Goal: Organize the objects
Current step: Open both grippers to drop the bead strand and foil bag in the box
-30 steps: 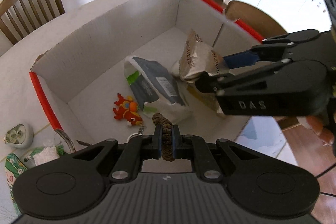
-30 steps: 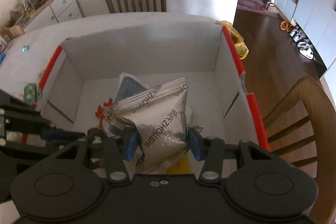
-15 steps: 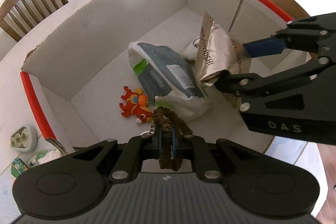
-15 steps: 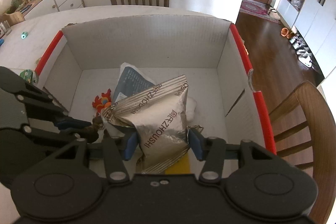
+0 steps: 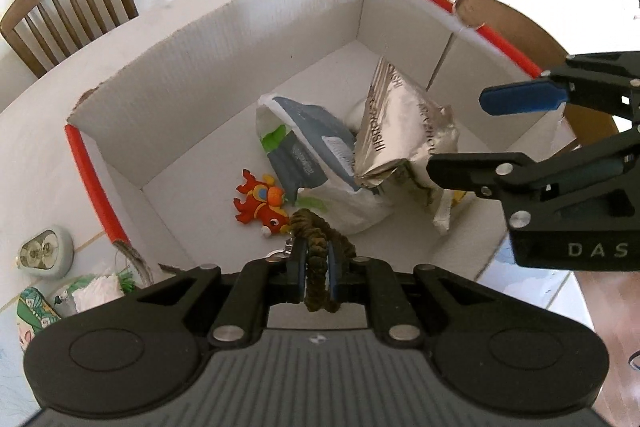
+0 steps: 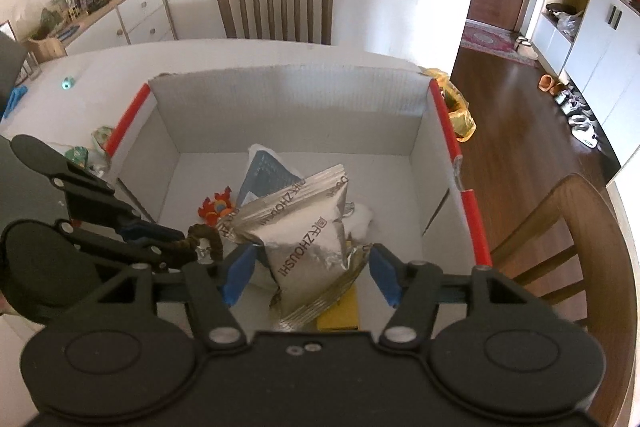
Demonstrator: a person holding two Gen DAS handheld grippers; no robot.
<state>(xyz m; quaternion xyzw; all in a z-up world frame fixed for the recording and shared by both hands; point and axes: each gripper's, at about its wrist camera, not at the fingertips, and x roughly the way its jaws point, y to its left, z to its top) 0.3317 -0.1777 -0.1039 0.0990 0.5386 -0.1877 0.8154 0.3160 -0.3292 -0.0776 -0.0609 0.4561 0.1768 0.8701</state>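
Note:
A white cardboard box with red edges stands on the table, also in the right wrist view. Inside lie a white and grey bag, a red toy figure and a silver snack packet, also seen from the right. My left gripper is shut on a brown braided rope loop with a key ring, above the box's near wall. My right gripper is open, its blue pads apart on either side of the packet's lower end, not touching it.
A small green alarm clock and small packets lie on the table left of the box. Wooden chairs stand behind the table and at the right. A yellow bag sits by the box's far right corner.
My right gripper has opened and let go of the silver packet, which now rests in the box. Both grippers have drawn back a little; the left still holds the rope loop.

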